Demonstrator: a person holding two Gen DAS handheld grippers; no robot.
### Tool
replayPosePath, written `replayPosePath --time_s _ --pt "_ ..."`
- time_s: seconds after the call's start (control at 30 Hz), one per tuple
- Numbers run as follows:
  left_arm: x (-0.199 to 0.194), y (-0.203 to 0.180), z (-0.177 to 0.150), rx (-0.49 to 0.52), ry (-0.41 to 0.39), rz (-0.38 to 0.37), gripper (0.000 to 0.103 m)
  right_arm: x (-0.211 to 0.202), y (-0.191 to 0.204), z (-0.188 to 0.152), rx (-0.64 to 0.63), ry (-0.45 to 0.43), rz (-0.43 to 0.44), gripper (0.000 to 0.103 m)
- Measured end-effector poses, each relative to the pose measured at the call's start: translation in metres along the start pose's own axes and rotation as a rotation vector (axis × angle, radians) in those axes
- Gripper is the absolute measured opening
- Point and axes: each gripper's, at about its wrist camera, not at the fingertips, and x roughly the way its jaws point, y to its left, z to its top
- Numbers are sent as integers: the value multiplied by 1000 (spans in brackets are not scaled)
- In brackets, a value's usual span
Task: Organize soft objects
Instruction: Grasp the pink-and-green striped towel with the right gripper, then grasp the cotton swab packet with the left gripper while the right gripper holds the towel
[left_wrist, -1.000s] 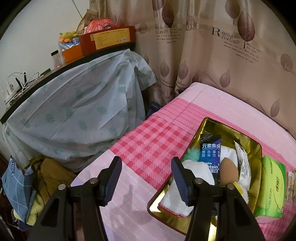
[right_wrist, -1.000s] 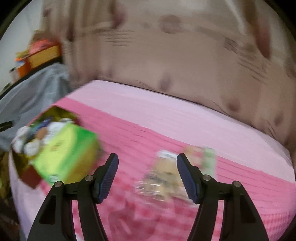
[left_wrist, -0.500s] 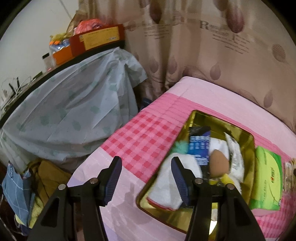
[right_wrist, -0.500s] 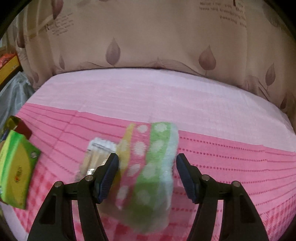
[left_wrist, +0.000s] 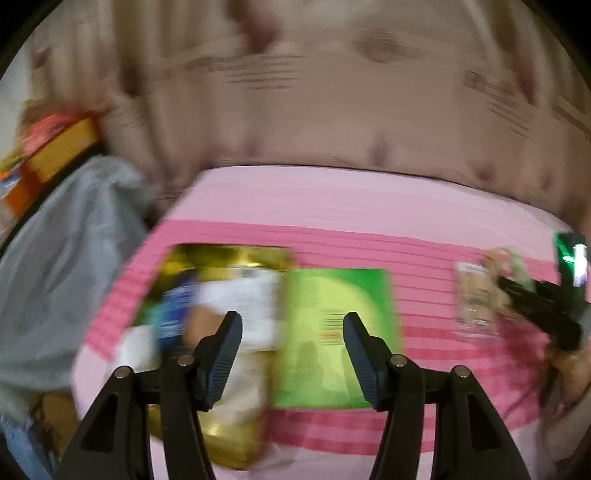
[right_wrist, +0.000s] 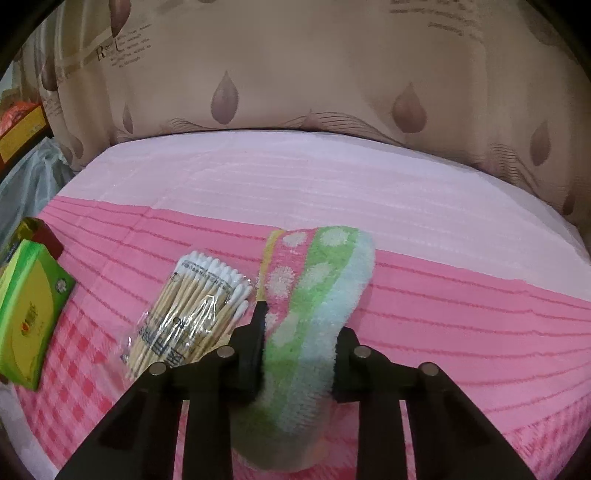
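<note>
Right gripper (right_wrist: 299, 347) jaws clamped on striped sock (right_wrist: 314, 295) for transfer toward gold tray (left_wrist: 229, 258); left gripper (left_wrist: 291, 354) jaws spread, empty.

Left claw (left_wrist: 291, 332) is hanging with jaws apart at lower centre, over a blurred pink bed (left_wrist: 332, 206). A gold tray (left_wrist: 229, 254) of soft items is lying at centre left, a green pack (left_wrist: 336, 332) touching its right side. Right claw (left_wrist: 535, 310) is entering at the right edge.

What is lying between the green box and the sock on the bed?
A bag of cotton swabs lies between the green box and the sock, beside the sock. The right wrist view shows it clearly.
</note>
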Motion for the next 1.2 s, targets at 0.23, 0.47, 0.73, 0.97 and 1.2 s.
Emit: replayPosePath --time_s 0.23,0.47,0.73,0.97,1.2 --pt "23 -92 10 120 47 -159 59 -32 -36 -28 22 0 -52 23" --pt "46 -167 15 321 67 -241 61 -51 -71 -55 84 -5 -58 23" --pt "87 -212 13 431 181 -300 63 -48 -81 -63 133 -11 -23 27" --pt "123 -230 16 441 223 -273 63 -44 -86 -62 151 -6 5 30" --pt "145 -237 20 416 222 -270 69 -43 -88 -60 147 -2 11 32"
